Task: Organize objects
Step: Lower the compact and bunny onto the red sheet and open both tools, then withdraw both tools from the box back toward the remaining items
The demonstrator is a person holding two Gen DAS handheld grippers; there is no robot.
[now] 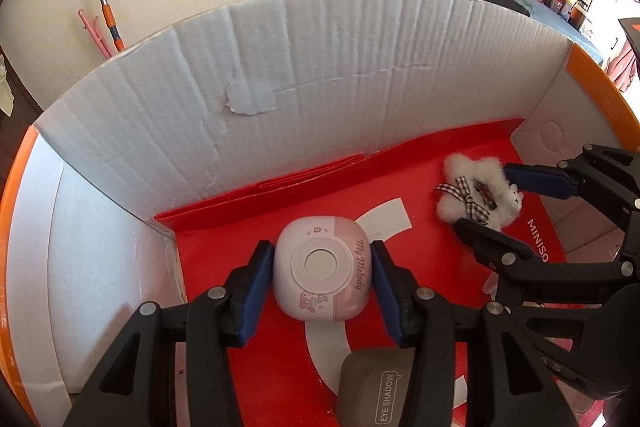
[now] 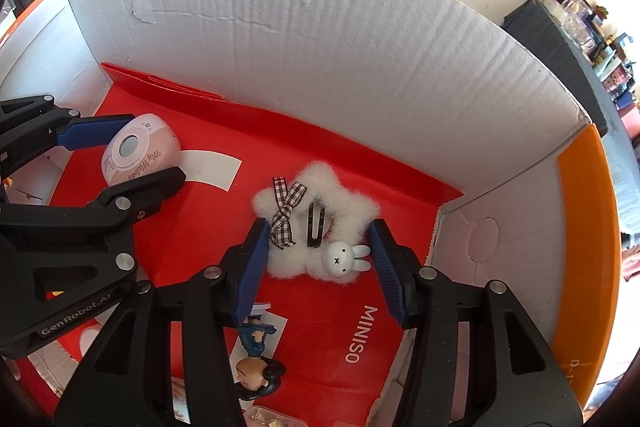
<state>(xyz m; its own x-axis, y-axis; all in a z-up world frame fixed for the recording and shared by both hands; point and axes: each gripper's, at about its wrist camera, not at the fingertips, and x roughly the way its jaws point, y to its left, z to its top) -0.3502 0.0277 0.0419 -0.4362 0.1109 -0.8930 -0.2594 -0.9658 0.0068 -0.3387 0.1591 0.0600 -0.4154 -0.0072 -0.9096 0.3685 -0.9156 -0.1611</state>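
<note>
Left gripper (image 1: pixel 322 283): jaws straddle the rounded pink-and-white plastic "My Melody" case (image 1: pixel 323 270), pads at its sides, on the red paper liner (image 1: pixel 248 223) of the white corrugated cardboard box (image 1: pixel 320 75). Right gripper (image 2: pixel 318 267): jaws spread around the white fluffy star-shaped hair clip (image 2: pixel 316 227); pad contact cannot be confirmed.

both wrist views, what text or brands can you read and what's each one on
"My Melody": pink case between the left gripper's fingers
"EYE SHADOW": grey palette
"MINISO": red bag lining the box floor
"GenRobot.AI": left gripper body, seen in the right wrist view
"D-1...": orange box flap, cut off
Shelf items: too small to read
</note>
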